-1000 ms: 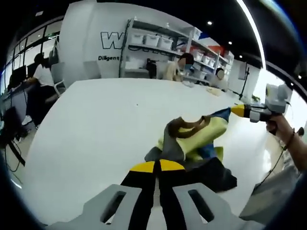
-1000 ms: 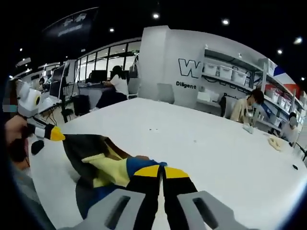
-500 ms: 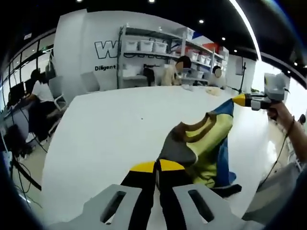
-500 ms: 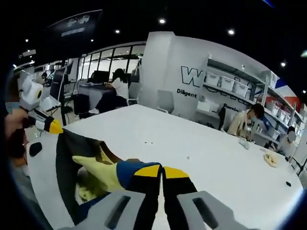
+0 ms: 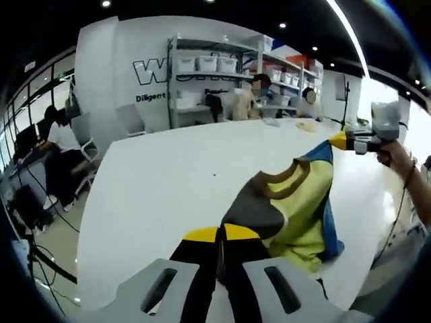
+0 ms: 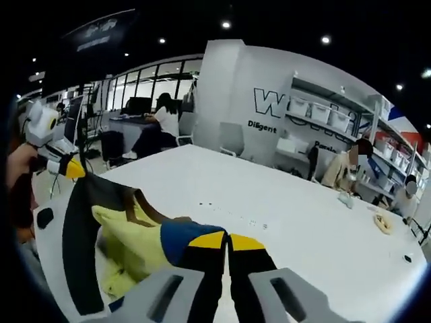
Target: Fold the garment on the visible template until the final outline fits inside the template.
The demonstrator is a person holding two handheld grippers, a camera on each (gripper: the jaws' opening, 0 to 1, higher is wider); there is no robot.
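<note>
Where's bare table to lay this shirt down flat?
The white table is bare from the garment out toward the shelving wall and the seated people; in the right gripper view likewise. Small clutter sits at the far edge. It is crowded under the left gripper and right gripper, where fabric hangs.

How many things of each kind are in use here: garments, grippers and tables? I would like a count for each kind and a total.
Garments: 1, the garment, held up between both grippers
Grippers: 2, the left gripper and the right gripper
Tables: 1, the white table
Total: 4
</note>
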